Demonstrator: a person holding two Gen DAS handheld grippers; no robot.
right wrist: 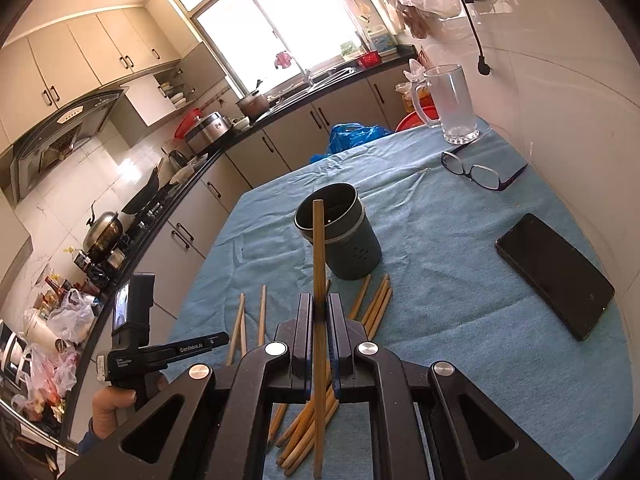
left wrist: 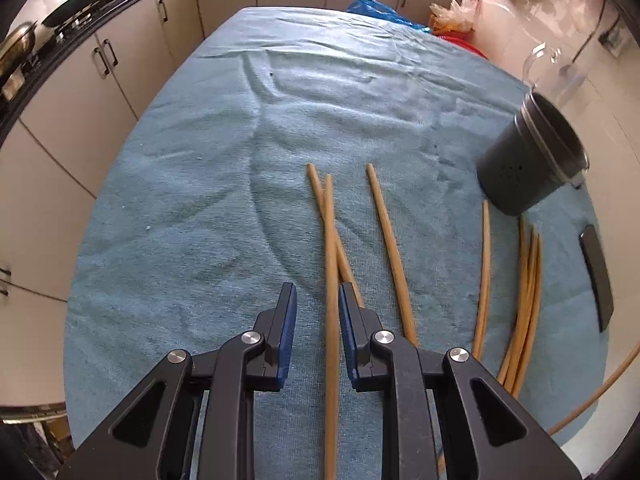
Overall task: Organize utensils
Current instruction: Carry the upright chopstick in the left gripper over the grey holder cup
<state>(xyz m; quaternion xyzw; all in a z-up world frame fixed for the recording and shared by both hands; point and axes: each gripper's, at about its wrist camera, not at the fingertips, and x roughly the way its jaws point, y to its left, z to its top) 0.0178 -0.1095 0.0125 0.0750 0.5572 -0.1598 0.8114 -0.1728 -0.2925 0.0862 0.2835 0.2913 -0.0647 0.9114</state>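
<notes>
One chopstick (right wrist: 319,280) is clamped in the right gripper (right wrist: 319,304), so lower its tip squarely into the cup (right wrist: 340,236), while the left gripper (left wrist: 318,300) hangs open over another.

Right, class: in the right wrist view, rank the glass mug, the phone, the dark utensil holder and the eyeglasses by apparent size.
1. Phone and utensil holder: similar, unranked.
2. Glass mug, farther away, so unsure.
3. Eyeglasses.

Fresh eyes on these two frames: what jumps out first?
The right gripper is shut on a single wooden chopstick, its tip reaching up in front of the dark cylindrical utensil holder at mid-table. The open left gripper straddles another wooden chopstick lying on the blue towel-covered table, with more chopsticks scattered to its right.
</notes>
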